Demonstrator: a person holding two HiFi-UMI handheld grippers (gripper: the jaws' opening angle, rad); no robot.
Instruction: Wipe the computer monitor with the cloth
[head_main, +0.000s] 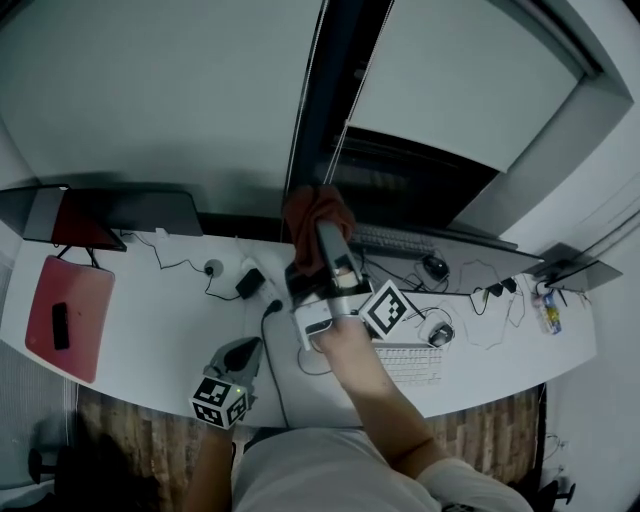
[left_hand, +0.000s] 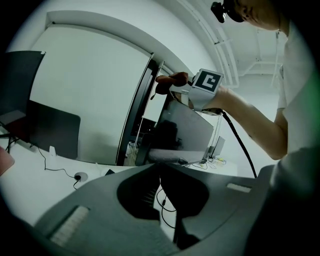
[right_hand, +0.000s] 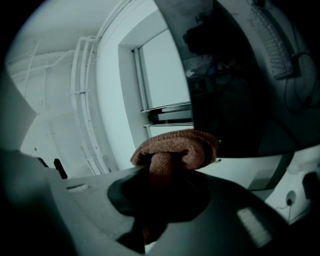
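Right gripper view: right claw pinches cloth beside monitor; left claw closed, empty.

The rust-brown cloth is a coarse knit, matt and nubbly. The dark flat monitor screen is glossy, mirror-like. The white desk top is smooth with a low sheen; the brown floor is wood-grained.
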